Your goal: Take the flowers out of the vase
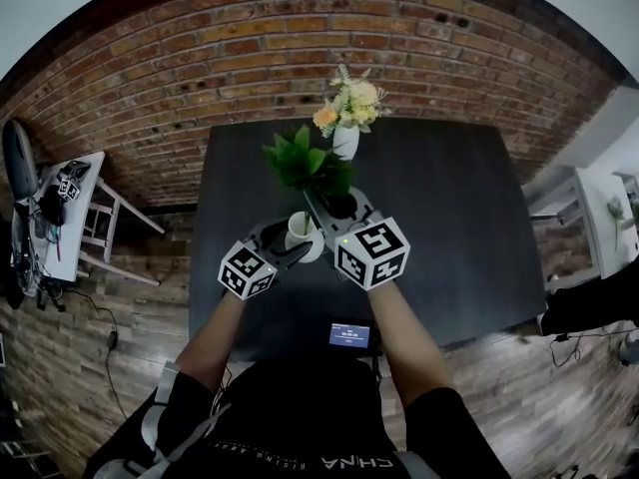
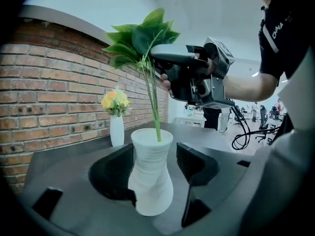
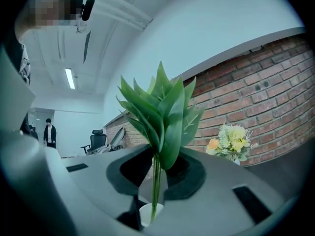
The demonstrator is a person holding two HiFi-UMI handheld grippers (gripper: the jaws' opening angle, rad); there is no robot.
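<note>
A white ribbed vase (image 2: 151, 181) stands on the dark table (image 1: 449, 228), and my left gripper (image 2: 153, 156) is shut on its body, one jaw on each side. A bunch of green leafy stems (image 2: 142, 36) rises from the vase mouth, with the stem ends still inside the neck. My right gripper (image 1: 318, 206) is shut on these stems above the vase, just below the leaves (image 3: 162, 117). In the right gripper view the stems (image 3: 156, 191) run down between the jaws to the vase mouth (image 3: 150, 214). The head view shows the vase (image 1: 300, 230) between both grippers.
A slim white vase with yellow and orange flowers (image 1: 348, 108) stands at the back of the table by the brick wall (image 1: 200, 68). A small device with a lit screen (image 1: 349, 335) lies at the near table edge. A white side table (image 1: 85, 183) stands at left.
</note>
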